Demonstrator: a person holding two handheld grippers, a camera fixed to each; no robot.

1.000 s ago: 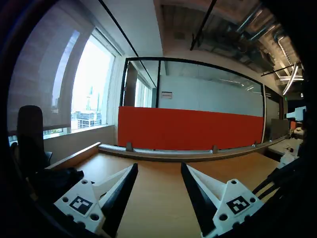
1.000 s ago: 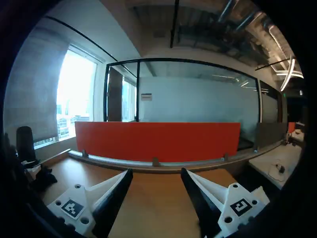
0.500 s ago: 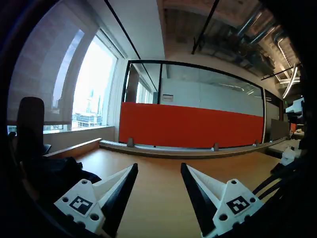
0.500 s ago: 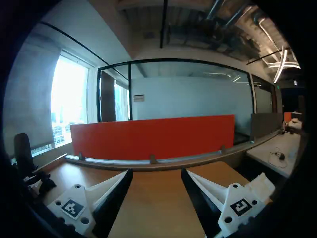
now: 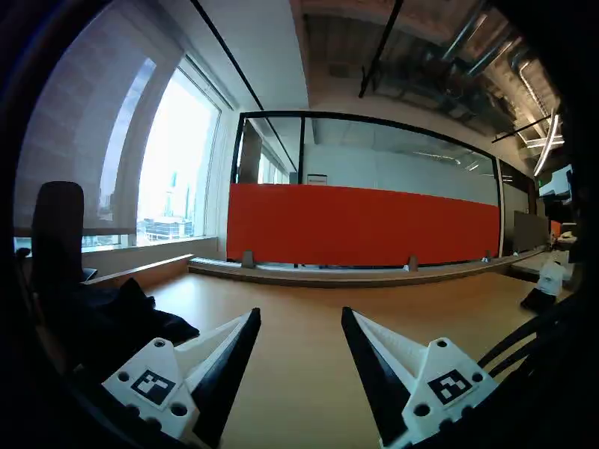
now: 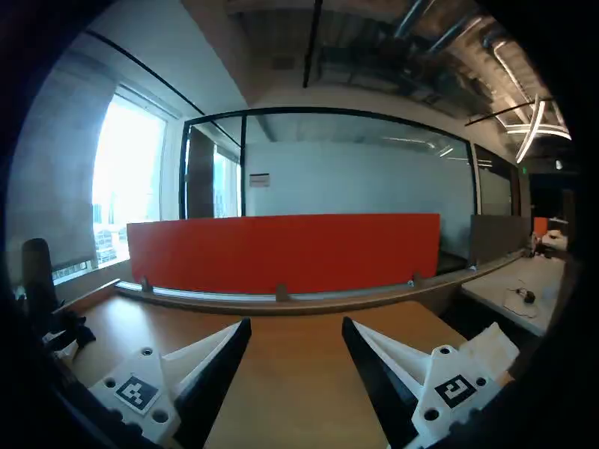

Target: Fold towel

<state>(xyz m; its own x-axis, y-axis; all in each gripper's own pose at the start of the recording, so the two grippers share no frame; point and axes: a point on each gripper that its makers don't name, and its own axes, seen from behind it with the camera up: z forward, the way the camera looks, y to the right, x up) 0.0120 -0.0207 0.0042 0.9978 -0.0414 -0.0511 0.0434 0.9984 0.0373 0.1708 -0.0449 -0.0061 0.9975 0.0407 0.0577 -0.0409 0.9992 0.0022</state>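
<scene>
In the left gripper view my left gripper [image 5: 299, 318] stands open low over the wooden desk [image 5: 299, 359], with nothing between its fingers. A dark crumpled cloth [image 5: 127, 322] lies on the desk just left of the left finger [image 5: 224, 352]. In the right gripper view my right gripper [image 6: 296, 329] is open too, above the bare desk [image 6: 299, 374]. At the far left edge of that view a dark shape [image 6: 64, 329] is too small to make out.
An orange partition [image 5: 359, 224] [image 6: 284, 251] runs along the desk's far edge, with a glass wall behind it. Bright windows [image 5: 168, 179] are at the left, beside a dark chair back [image 5: 56, 224]. Another desk [image 6: 517, 288] stands at the right.
Both grippers have sunk closer to the desk and tilted slightly. The dark cloth now shows larger and nearer beside the left gripper's left finger. Both stayed open.
</scene>
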